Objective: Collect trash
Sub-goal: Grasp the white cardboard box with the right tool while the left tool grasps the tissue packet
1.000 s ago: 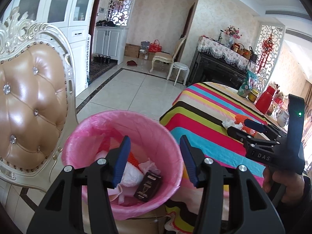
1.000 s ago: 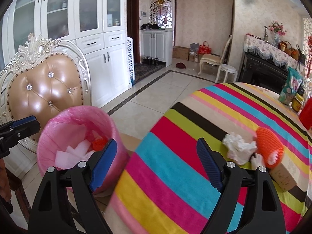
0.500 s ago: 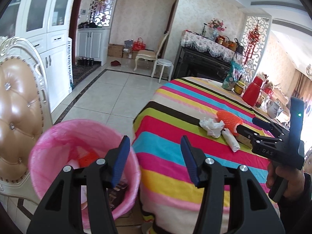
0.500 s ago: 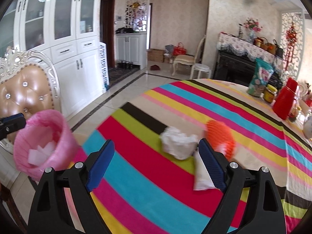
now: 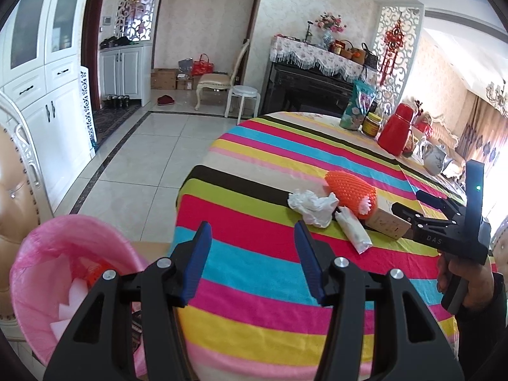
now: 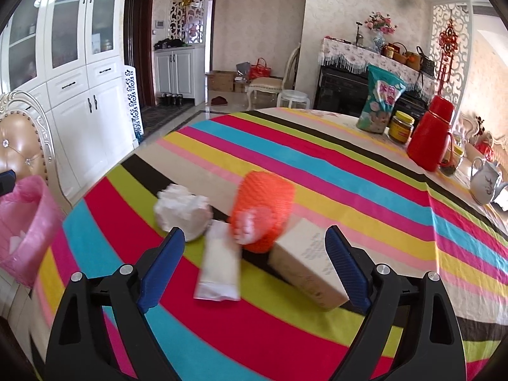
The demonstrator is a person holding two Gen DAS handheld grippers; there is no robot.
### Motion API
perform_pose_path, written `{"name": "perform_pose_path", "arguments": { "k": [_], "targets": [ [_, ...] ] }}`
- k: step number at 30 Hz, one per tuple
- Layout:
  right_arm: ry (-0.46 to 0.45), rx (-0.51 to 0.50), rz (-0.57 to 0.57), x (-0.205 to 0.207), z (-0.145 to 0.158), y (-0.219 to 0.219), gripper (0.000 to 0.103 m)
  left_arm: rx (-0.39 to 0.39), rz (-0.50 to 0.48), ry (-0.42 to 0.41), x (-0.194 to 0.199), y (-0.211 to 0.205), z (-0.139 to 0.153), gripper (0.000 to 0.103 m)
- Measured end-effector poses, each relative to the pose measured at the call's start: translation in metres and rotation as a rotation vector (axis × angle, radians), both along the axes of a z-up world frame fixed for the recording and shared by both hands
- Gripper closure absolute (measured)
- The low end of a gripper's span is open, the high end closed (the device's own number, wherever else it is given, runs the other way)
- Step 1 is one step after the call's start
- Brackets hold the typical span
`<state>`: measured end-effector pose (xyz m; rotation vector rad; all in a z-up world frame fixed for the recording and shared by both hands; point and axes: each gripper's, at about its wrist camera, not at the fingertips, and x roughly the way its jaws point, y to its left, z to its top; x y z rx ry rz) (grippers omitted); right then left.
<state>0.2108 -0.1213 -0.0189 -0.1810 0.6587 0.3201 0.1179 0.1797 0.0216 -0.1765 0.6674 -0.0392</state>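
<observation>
Four bits of trash lie clustered just ahead of my right claw (image 6: 254, 265): a crumpled white tissue (image 6: 183, 211) off its left fingertip, a flat white wrapper (image 6: 219, 268) between the fingers and slightly left, an orange foam net (image 6: 262, 211) beyond the wrapper, and a tan cardboard box (image 6: 306, 262) close inside the right finger. The net touches the box and the wrapper's far end; the tissue sits just beside the wrapper. My right claw is spread wide and grasps nothing, its blue pads clear of every piece.

My left claw (image 5: 250, 260) is likewise released, fingers well apart and holding nothing, hanging over the near edge of the table. From it, the same pile lies ahead and to the right, with my right claw (image 5: 404, 204) reaching in from the far right.

Below and left of my left claw stands the bin with a pink liner (image 5: 41, 250); inside I see white scraps and something red-orange, the rest hidden.

Everything rests on a striped tablecloth (image 6: 333, 171) in bright bands. Far ahead and right of my right claw stand a snack bag (image 6: 379, 103), a yellow-lidded jar (image 6: 401, 127), a red thermos (image 6: 430, 133) and a white teapot (image 6: 485, 184). A tufted chair (image 6: 22, 149) stands left beside the bin, white cabinets (image 6: 79, 73) behind it, and tiled floor (image 5: 139, 158) beyond the table.
</observation>
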Motion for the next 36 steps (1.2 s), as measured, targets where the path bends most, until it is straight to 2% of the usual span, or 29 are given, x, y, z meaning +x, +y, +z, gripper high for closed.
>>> {"name": "perform_pose_path", "arguments": {
  "k": [10,17,25,29,36],
  "targets": [
    [0.049,-0.058,0.002,0.039,-0.032,-0.034,0.018,0.033,-0.028,0.04,0.028,-0.025,-0.01,0.051],
    [0.075,-0.103,0.001,0.055,-0.049,-0.038,0.018,0.043,-0.052,0.06,0.05,-0.042,-0.016,0.05],
    [0.124,-0.091,-0.011,0.069,-0.06,-0.045,0.019,0.028,-0.092,0.094,0.079,-0.066,-0.031,0.05],
    [0.138,-0.074,-0.01,0.072,-0.062,-0.047,0.027,0.012,-0.105,0.115,0.097,-0.076,-0.04,0.049],
    [0.147,-0.061,-0.016,0.073,-0.061,-0.051,0.032,-0.004,-0.122,0.146,0.125,-0.096,-0.055,0.049]
  ]
}}
